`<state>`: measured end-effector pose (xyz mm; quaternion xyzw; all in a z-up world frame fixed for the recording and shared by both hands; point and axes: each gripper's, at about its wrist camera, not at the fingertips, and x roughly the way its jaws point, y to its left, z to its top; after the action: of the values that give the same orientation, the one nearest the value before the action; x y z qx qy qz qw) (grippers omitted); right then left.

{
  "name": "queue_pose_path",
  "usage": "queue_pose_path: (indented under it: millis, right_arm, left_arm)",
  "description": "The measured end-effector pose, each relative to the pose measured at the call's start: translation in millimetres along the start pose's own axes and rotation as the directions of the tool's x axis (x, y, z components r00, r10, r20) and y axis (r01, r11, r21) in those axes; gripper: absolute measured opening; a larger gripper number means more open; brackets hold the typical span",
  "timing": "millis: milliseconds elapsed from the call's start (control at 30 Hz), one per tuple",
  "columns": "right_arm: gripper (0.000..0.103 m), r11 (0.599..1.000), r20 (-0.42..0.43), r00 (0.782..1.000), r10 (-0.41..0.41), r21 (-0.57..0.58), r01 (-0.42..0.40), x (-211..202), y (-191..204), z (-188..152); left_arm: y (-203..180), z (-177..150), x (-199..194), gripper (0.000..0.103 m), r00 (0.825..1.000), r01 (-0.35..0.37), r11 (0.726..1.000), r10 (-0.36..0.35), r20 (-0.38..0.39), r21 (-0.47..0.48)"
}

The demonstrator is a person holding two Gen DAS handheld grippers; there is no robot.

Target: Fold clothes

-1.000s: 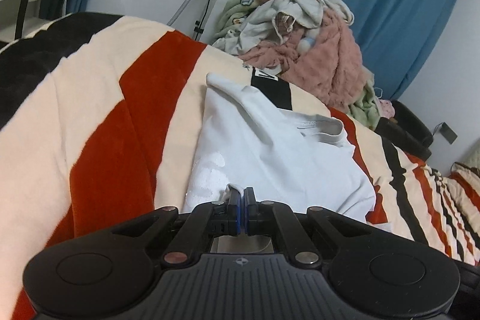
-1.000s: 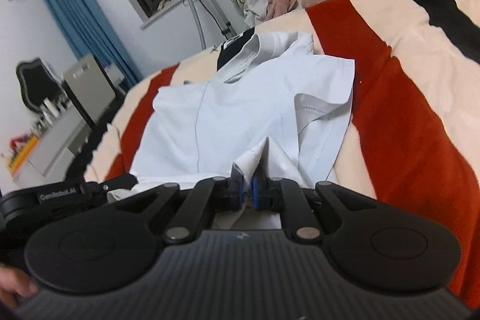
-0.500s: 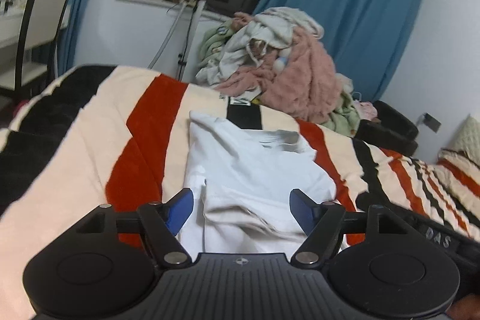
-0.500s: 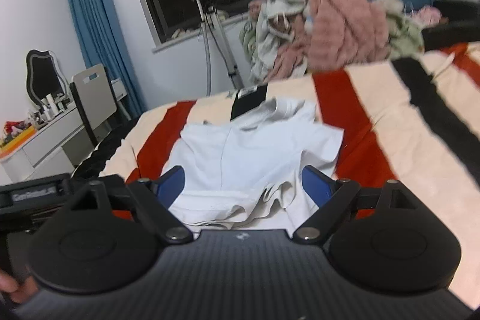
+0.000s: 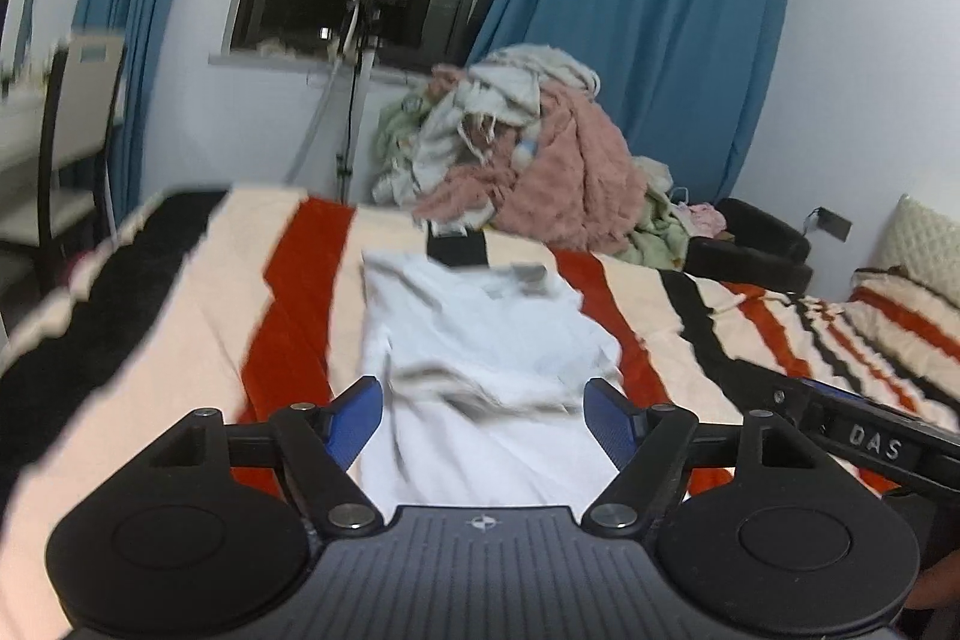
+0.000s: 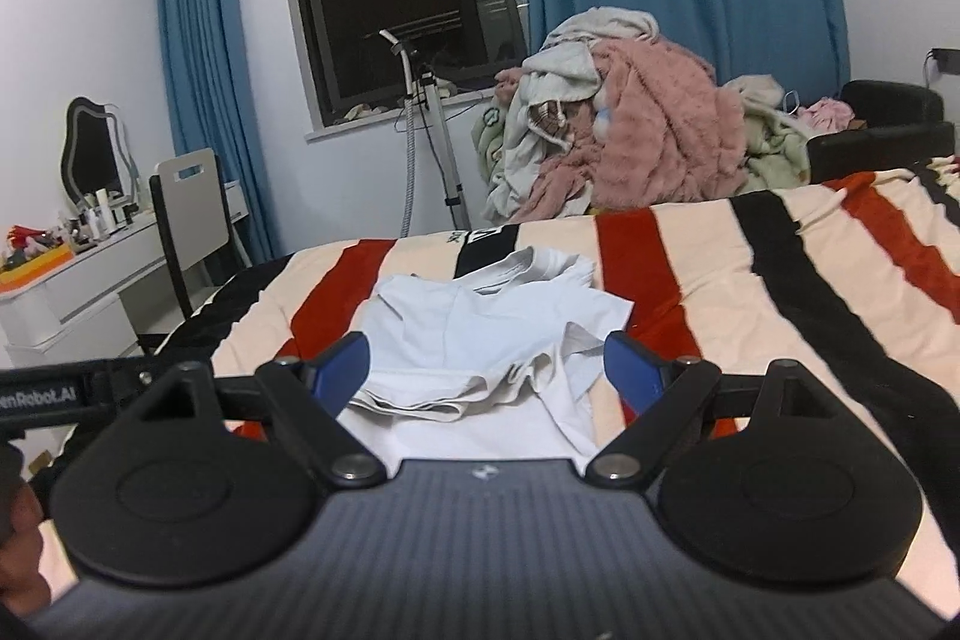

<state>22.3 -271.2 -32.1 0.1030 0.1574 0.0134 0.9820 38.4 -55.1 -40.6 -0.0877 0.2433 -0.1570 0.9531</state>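
The left gripper (image 5: 483,418) has its jaws spread wide, blue pads (image 5: 357,415) at 9 and 3 o'clock, with nothing between them. The right gripper (image 6: 489,367) is the same: jaws wide apart, blue pads (image 6: 630,370) empty. Both point forward and slightly down. Each gripper's body shows in the other's view: the right one at 3 o'clock in the left wrist view, the left one at 9 o'clock in the right wrist view.

Bare blanket (image 6: 708,280) flanks shirt (image 6: 480,316); clothes heap (image 6: 630,142) blocks far edge.
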Motion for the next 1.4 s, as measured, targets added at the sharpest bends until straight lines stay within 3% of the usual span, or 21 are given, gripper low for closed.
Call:
queue_pose_path:
  millis: [133, 233, 333, 433, 500, 533, 567, 600, 700, 767, 967, 1200, 1333, 1400]
  right_arm:
    - [0.086, 1.000, 0.007, 1.000, -0.026, 0.013, 0.026, -6.5, -3.1, -2.3]
    - [0.086, 0.999, -0.003, 0.999, -0.038, 0.027, 0.038, -4.6, -4.7, -2.8]
    - [0.086, 0.998, -0.020, 0.999, -0.039, 0.042, 0.039, -1.7, -5.4, -4.2]
    - [0.086, 0.997, -0.038, 0.998, -0.044, 0.054, 0.046, 1.1, -6.1, -5.5]
    - [0.086, 0.997, -0.047, 0.997, -0.055, 0.059, 0.058, 2.4, -6.7, -6.2]
    - [0.086, 0.996, -0.053, 0.997, -0.060, 0.061, 0.063, 3.0, -7.3, -6.6]
    - [0.086, 0.996, -0.059, 0.996, -0.065, 0.063, 0.068, 3.4, -8.1, -7.0]
    - [0.086, 0.995, -0.064, 0.996, -0.069, 0.069, 0.073, 4.1, -9.2, -7.4]
    - [0.086, 0.992, -0.079, 0.994, -0.079, 0.089, 0.086, 6.0, -12.4, -8.4]
    - [0.086, 0.991, -0.085, 0.993, -0.085, 0.094, 0.093, 6.6, -13.7, -9.0]
    - [0.086, 0.988, -0.099, 0.990, -0.097, 0.107, 0.107, 8.1, -17.1, -9.8]
    - [0.086, 0.986, -0.119, 0.987, -0.108, 0.118, 0.122, 11.0, -21.0, -11.4]
    - [0.086, 0.983, -0.134, 0.985, -0.112, 0.132, 0.130, 12.9, -24.0, -12.3]
    - [0.086, 0.982, -0.138, 0.984, -0.113, 0.134, 0.131, 13.3, -24.2, -13.0]
  left_arm:
    - [9.6, -24.5, 11.8, 0.078, 0.986, 0.057, 0.986, -0.080, -0.143, -0.158]
    - [27.3, -44.3, 35.1, 0.078, 0.954, 0.081, 0.940, -0.169, -0.246, -0.331]
    - [50.8, -63.8, 66.4, 0.077, 0.926, 0.045, 0.852, -0.232, -0.297, -0.522]
    - [80.3, -73.6, 88.8, 0.065, 0.934, -0.008, 0.734, -0.237, -0.268, -0.679]
    - [98.1, -80.6, 90.9, 0.045, 0.949, -0.011, 0.632, -0.237, -0.207, -0.774]
    - [102.8, -82.9, 90.3, 0.038, 0.955, -0.010, 0.615, -0.228, -0.190, -0.789]
    - [104.9, -84.4, 89.4, 0.025, 0.957, -0.022, 0.621, -0.212, -0.195, -0.783]
    - [107.1, -86.0, 88.5, 0.019, 0.960, -0.034, 0.627, -0.197, -0.200, -0.778]
    - [108.5, -87.7, 78.8, 0.014, 0.967, -0.022, 0.615, -0.186, -0.173, -0.788]
    - [108.6, -85.9, 70.6, 0.014, 0.972, -0.019, 0.632, -0.168, -0.161, -0.775]
    - [99.9, -85.5, 55.9, 0.013, 0.979, -0.045, 0.644, -0.125, -0.163, -0.764]
    - [92.4, -78.2, 38.8, 0.010, 0.987, -0.066, 0.712, -0.057, -0.151, -0.699]
    - [97.9, -81.1, 38.4, 0.015, 0.983, -0.071, 0.696, -0.073, -0.169, -0.715]
    - [102.0, -83.8, 43.5, 0.029, 0.977, -0.072, 0.678, -0.098, -0.187, -0.731]
